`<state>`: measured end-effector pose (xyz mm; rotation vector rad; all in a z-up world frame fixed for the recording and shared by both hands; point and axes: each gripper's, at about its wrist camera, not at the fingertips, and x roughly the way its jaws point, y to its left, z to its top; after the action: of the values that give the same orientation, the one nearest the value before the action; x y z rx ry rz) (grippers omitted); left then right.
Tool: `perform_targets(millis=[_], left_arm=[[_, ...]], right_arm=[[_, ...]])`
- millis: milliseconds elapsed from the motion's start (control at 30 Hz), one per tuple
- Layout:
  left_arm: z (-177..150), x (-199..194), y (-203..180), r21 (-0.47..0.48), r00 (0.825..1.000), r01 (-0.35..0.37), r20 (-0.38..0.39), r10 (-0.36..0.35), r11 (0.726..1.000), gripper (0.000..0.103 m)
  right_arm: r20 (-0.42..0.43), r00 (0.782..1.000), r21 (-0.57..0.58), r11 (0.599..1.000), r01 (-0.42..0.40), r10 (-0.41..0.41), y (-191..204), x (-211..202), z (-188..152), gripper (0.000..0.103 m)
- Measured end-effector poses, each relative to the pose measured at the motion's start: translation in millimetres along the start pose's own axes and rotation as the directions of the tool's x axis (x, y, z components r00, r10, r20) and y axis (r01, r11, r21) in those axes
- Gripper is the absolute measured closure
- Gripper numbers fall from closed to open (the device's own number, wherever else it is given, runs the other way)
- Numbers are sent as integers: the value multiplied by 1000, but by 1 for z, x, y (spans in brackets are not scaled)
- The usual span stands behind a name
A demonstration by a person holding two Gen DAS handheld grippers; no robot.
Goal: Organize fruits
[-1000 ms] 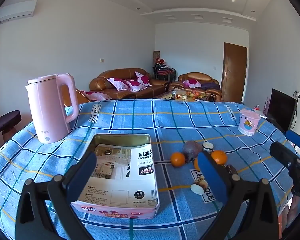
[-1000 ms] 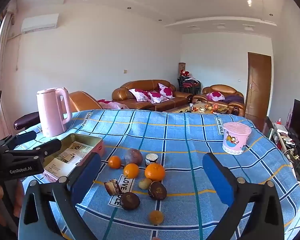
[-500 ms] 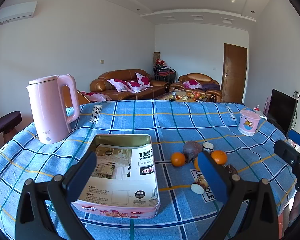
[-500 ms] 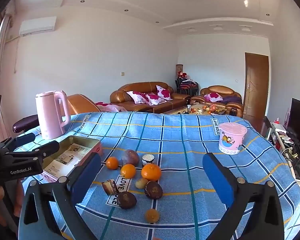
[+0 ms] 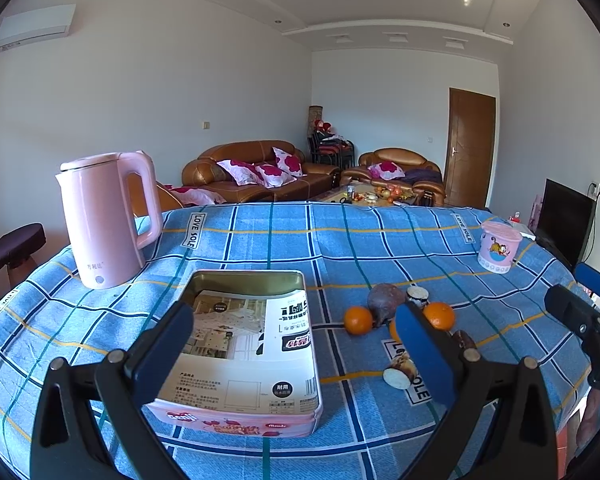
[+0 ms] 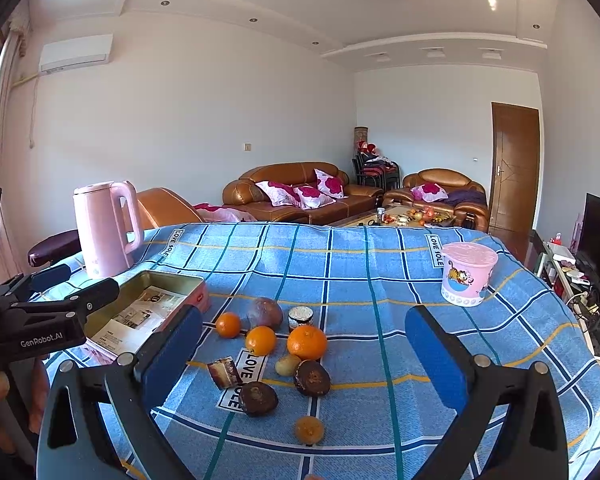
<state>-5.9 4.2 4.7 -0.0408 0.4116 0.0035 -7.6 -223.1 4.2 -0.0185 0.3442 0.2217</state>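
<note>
My left fingers (image 5: 418,356) spread empty over the tin (image 5: 252,344), right fingers (image 6: 176,354) spread empty above oranges (image 6: 306,342) on the worktop (image 6: 380,272)

1. The left wrist view looks forward along its gripper (image 5: 296,354), low over the desk (image 5: 340,240), close above the tin (image 5: 248,344).
2. The right wrist view sits further right, near the fruit (image 6: 306,342).
3. Both face the sofa (image 6: 296,196) and share tin, kettle (image 5: 108,216), fruit.
</note>
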Motion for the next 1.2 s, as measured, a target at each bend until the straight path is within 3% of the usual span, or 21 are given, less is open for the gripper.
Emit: perform_targets(millis=[1200], left_arm=[[-3, 2, 1, 6, 1000, -1, -8, 1, 1000, 0]], right_arm=[[-24, 999, 4, 1000, -22, 22, 4, 7, -7, 1]])
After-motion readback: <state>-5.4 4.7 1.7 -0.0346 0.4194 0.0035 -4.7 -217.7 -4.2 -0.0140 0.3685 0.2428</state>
